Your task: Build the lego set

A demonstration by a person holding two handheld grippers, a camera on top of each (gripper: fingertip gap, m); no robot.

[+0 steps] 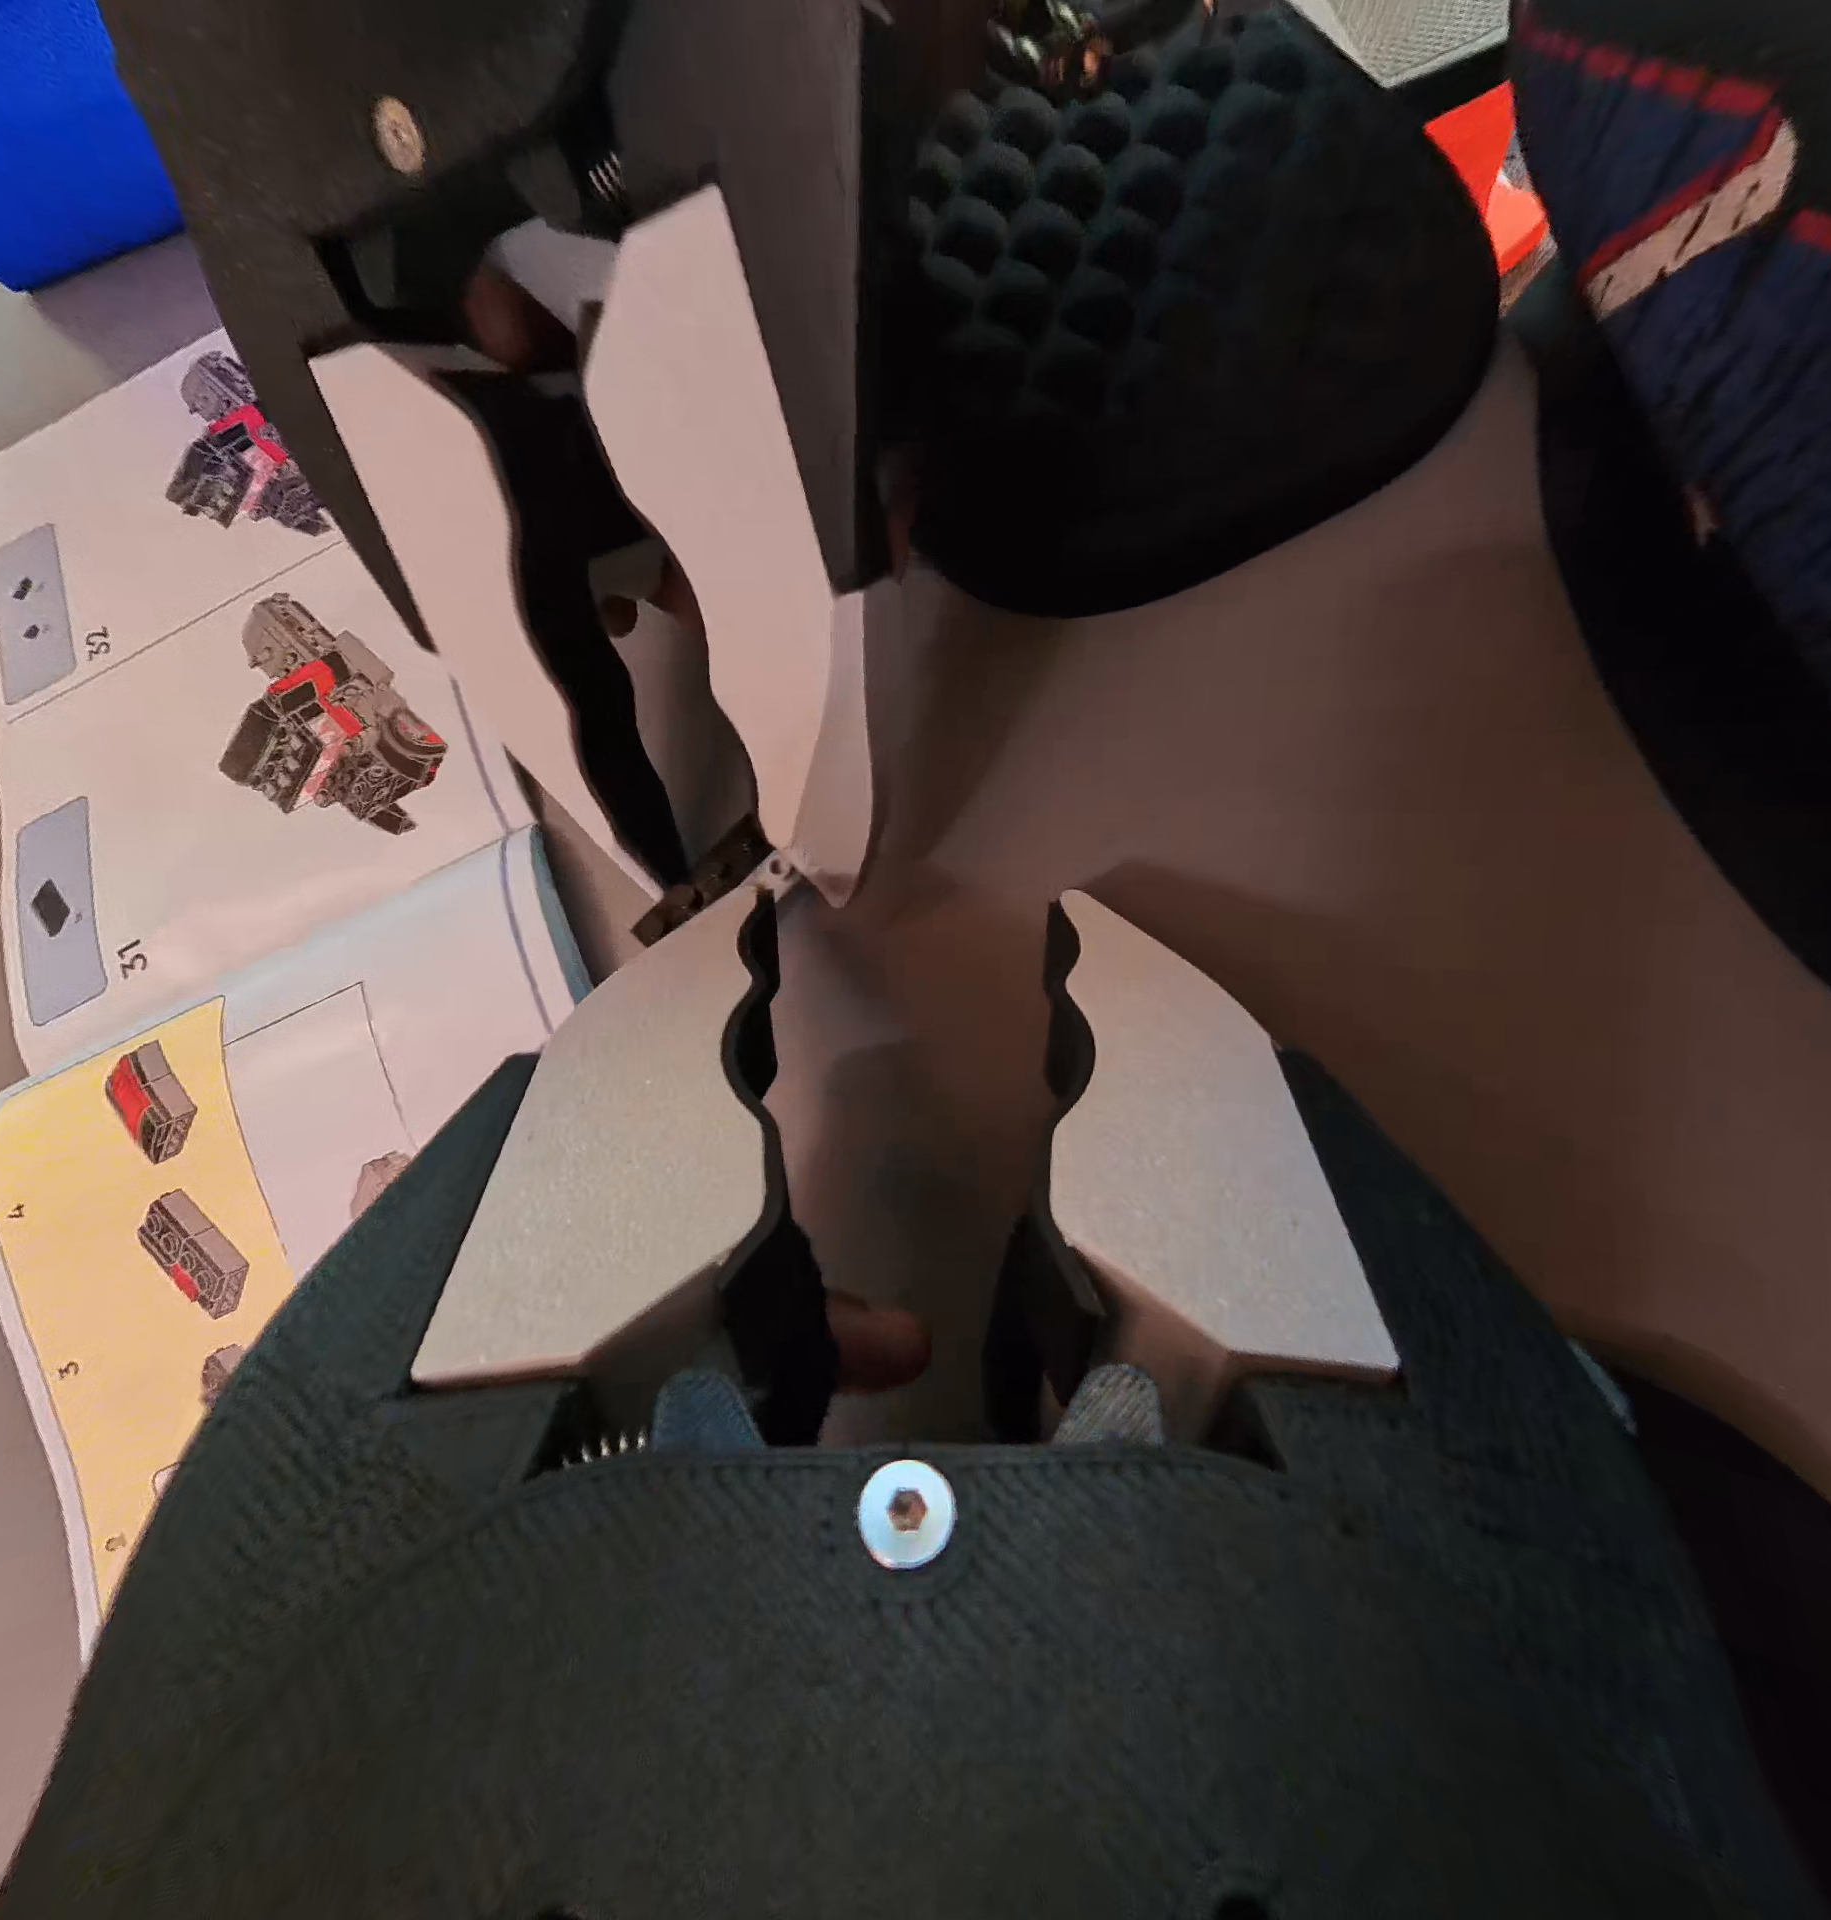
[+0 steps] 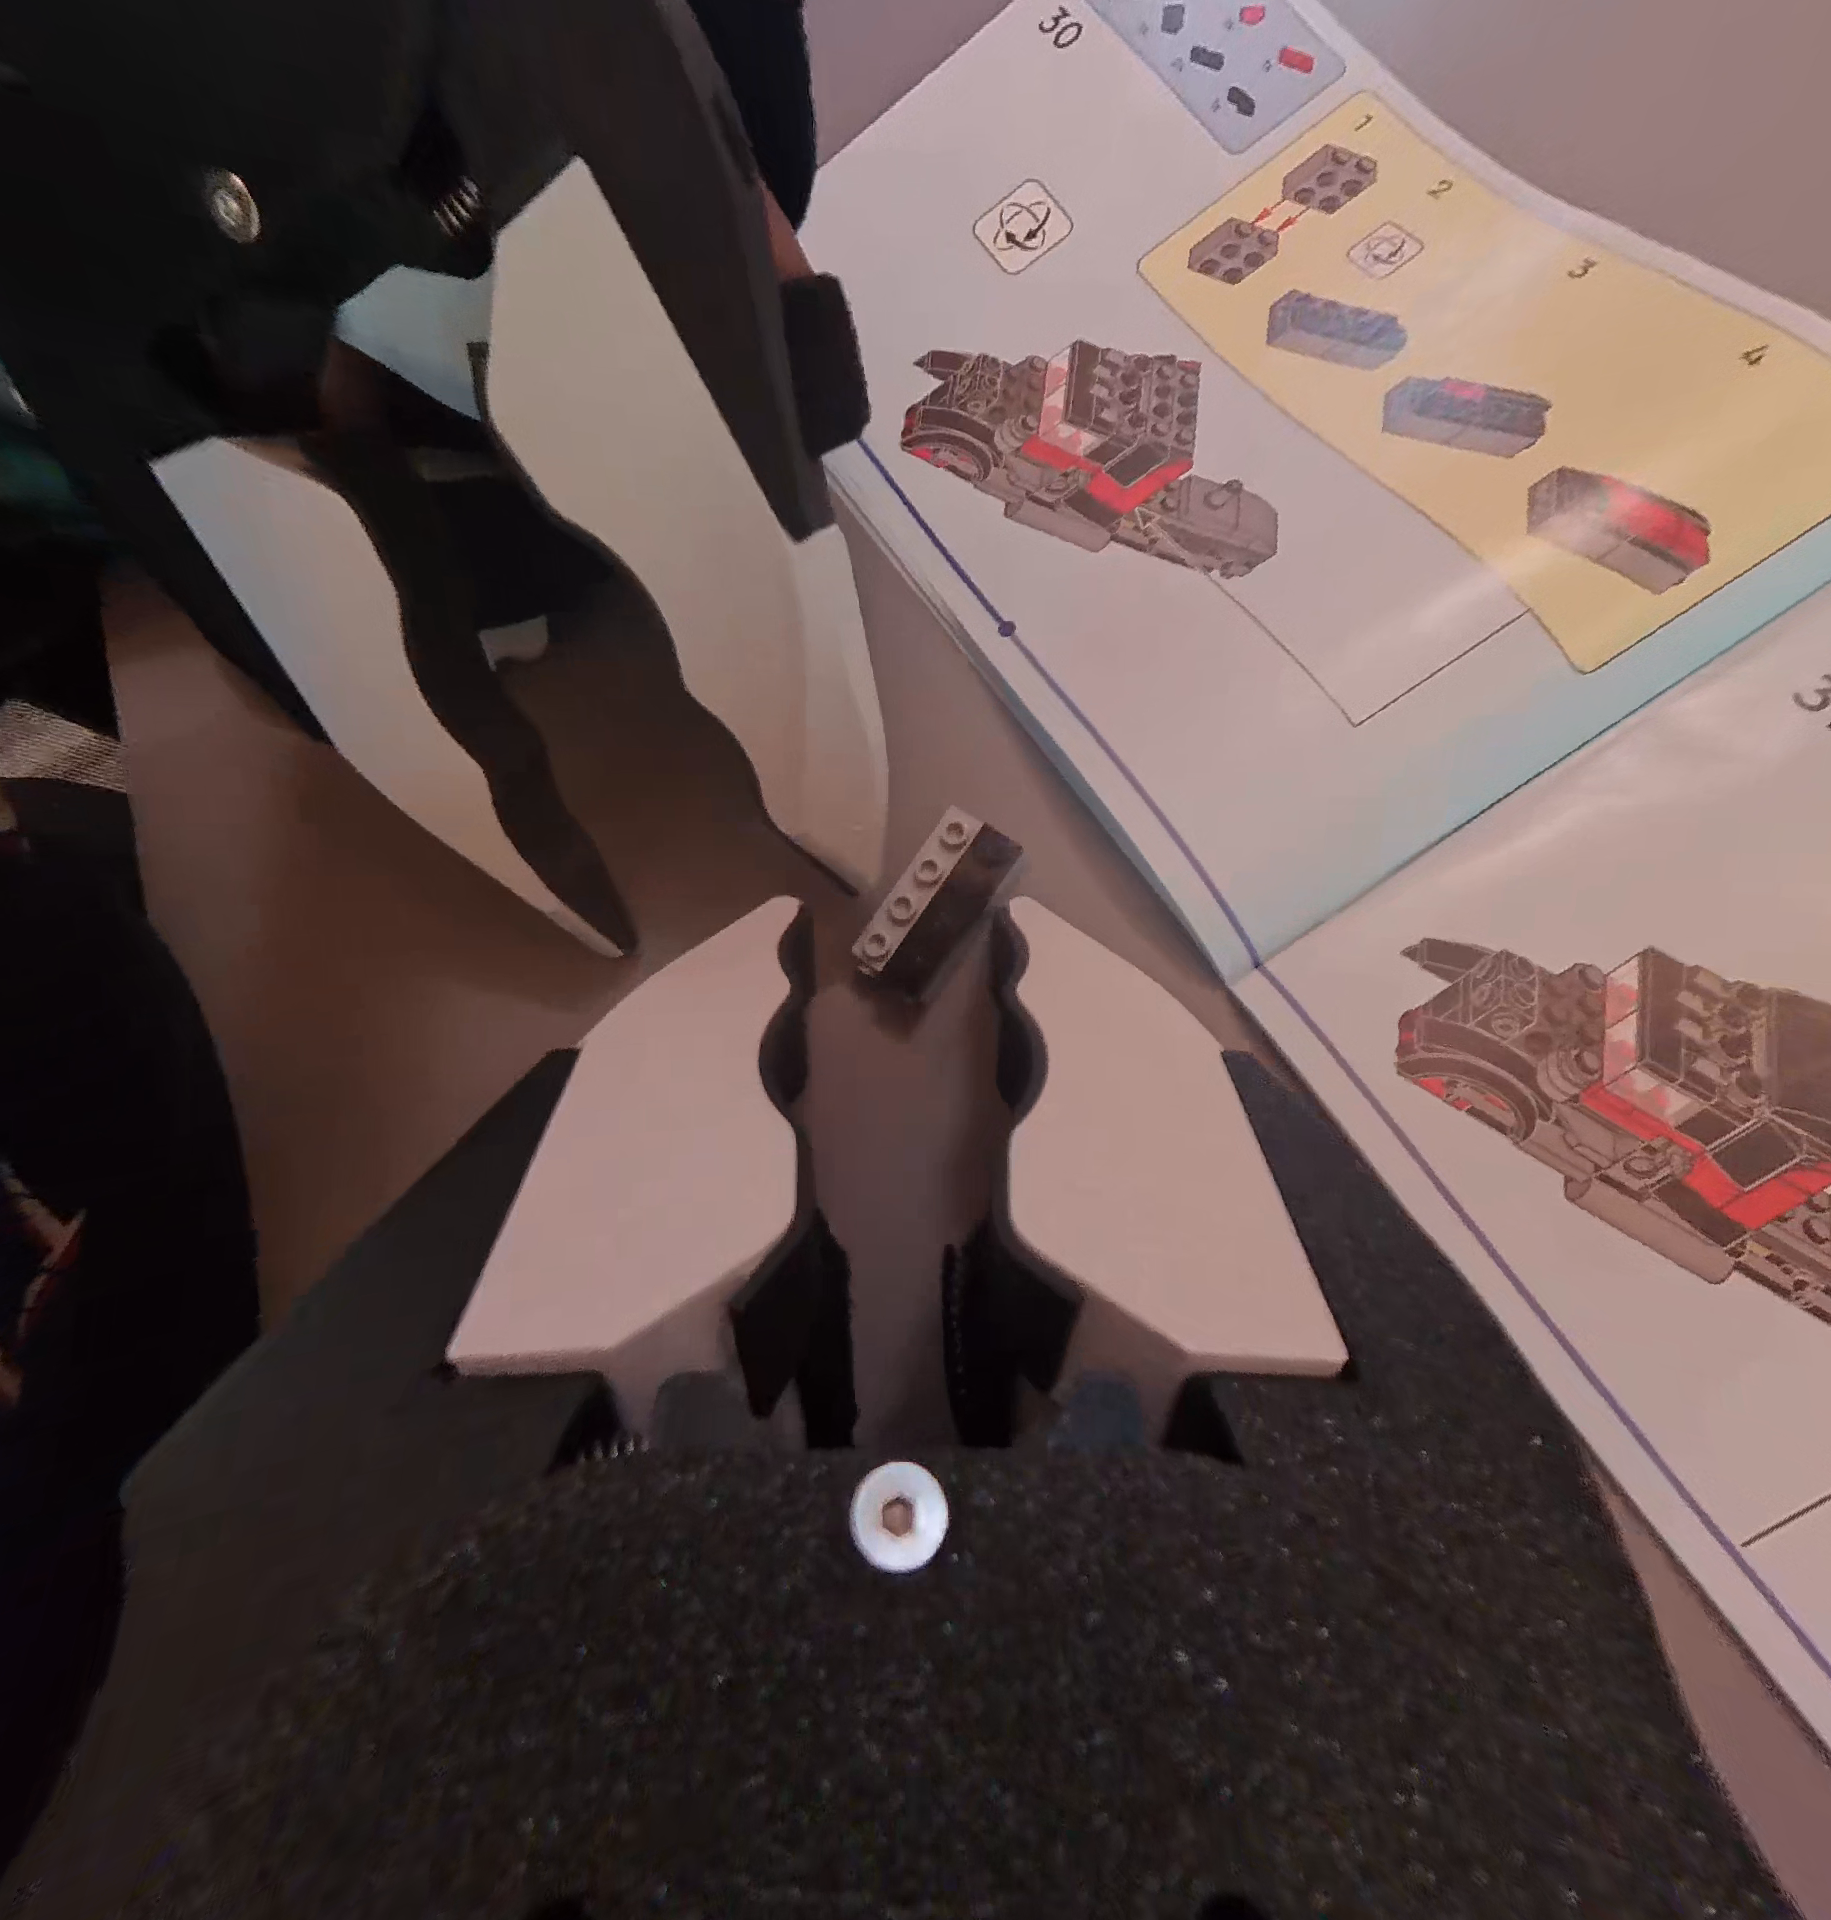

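Now R gripper (image 2: 906, 914) jaws pinch lego piece (image 2: 932, 914), long axis tilted up-right; L gripper (image 1: 911, 914) jaws wide.

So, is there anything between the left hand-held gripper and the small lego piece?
Nothing visible. The lego piece sits between the right hand-held gripper's fingertips, and the open left hand-held gripper faces it directly.

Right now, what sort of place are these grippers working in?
Probably a hobby or work table indoors, not a factory line. An open instruction booklet lies on the plain grey tabletop, the right gripper holds a small lego piece, and a black honeycomb foam pad sits nearby.
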